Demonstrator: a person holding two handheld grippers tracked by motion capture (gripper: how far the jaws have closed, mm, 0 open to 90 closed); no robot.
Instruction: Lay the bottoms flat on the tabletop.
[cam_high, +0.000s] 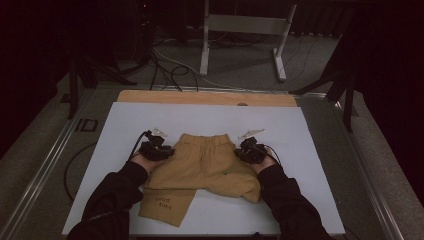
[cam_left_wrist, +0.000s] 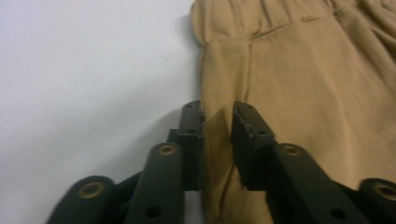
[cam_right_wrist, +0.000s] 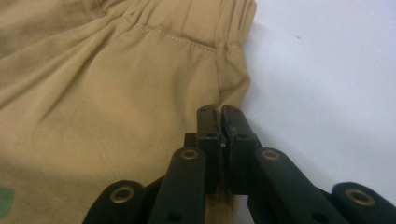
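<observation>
With the shorts (cam_high: 205, 162) lying flat mid-frame on the white board (cam_high: 300, 130), left gripper (cam_high: 161, 148) clamps a fold of the left side seam, right gripper (cam_high: 246, 148) is clenched tight on the right side seam, both just under the waistband.

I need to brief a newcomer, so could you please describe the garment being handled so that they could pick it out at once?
Look at the white board on the table: in its middle lies a pair of tan shorts, elastic waistband toward the far edge. It is the one piece of cloth there, with small lettering on the leg nearest the person.
</observation>
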